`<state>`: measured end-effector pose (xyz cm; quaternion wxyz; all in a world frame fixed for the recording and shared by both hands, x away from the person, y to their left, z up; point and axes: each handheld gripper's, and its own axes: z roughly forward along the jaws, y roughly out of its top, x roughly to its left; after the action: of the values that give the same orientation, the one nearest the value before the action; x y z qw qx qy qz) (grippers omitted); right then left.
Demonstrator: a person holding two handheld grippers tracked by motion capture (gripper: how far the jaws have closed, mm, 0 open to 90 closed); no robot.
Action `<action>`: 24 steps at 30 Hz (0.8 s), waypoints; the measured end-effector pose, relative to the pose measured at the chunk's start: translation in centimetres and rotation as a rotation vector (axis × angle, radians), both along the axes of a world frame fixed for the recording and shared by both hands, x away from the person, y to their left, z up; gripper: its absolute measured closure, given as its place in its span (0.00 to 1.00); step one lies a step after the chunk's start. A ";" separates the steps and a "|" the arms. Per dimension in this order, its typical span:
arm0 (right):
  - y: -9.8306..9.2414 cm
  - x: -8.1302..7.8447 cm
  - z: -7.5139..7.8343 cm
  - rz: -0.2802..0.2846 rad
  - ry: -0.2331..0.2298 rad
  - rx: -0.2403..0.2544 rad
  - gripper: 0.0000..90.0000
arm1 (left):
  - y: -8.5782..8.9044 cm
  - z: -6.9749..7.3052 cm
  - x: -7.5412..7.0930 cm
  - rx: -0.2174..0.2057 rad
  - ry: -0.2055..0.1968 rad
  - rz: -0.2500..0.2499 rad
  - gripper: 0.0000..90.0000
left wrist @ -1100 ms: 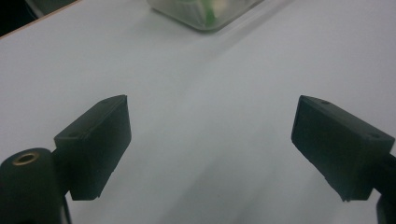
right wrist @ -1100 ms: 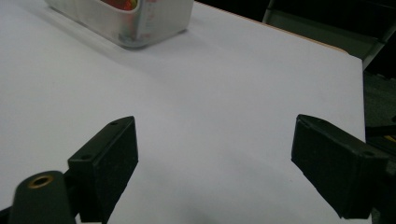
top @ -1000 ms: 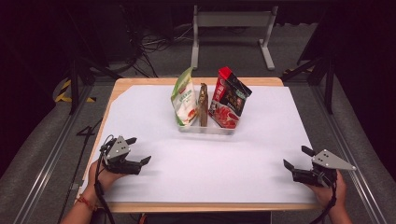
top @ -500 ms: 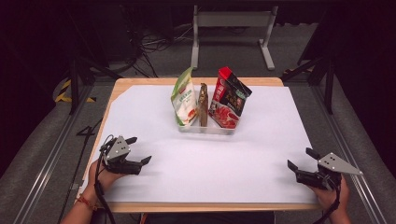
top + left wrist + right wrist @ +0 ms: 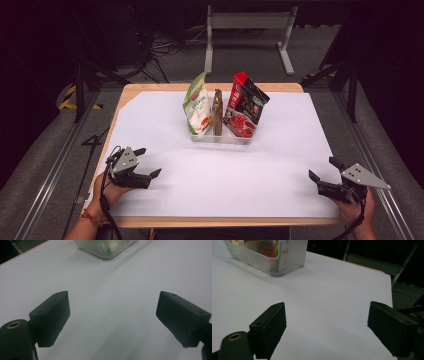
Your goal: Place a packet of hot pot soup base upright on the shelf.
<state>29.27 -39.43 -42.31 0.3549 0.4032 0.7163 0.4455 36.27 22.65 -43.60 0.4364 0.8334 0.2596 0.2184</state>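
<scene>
A clear plastic bin (image 5: 220, 137) stands at the back middle of the white table (image 5: 225, 180). It holds a green and white pouch (image 5: 196, 106), a thin brown packet (image 5: 218, 112) and a red and black pouch (image 5: 246, 104), all upright. My left gripper (image 5: 149, 162) rests open near the front left, jaws wide and empty (image 5: 112, 310); the bin's corner (image 5: 107, 248) lies ahead of it. My right gripper (image 5: 322, 169) sits open at the front right edge, nothing between its jaws (image 5: 327, 320), with the bin (image 5: 272, 257) far off to its upper left.
The white sheet covers most of the wooden tabletop (image 5: 150, 89). Dark floor, cables and a metal stand (image 5: 247, 22) lie beyond the far edge. Rails (image 5: 55, 165) run along both sides of the table.
My right gripper has slid a little outward and toward the front right corner. The left gripper has stayed where it was.
</scene>
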 end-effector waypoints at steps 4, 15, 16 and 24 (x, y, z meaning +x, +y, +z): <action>0.1 0.1 0.1 -0.006 0.001 0.003 0.17 | 0.0 0.0 0.0 -0.002 0.002 -0.002 0.14; 0.1 0.1 0.1 -0.002 0.002 0.008 0.17 | -0.1 -0.1 0.2 0.008 0.007 -0.003 0.14; 0.1 0.1 0.1 -0.002 0.004 0.008 0.17 | -0.1 -0.1 0.2 0.006 0.007 -0.004 0.14; 0.1 0.2 0.1 0.001 0.005 0.012 0.17 | -0.2 -0.1 0.3 0.006 0.009 -0.003 0.14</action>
<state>29.45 -39.29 -42.21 0.3504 0.4061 0.7148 0.4488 36.58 22.44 -43.72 0.4330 0.8360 0.2596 0.2150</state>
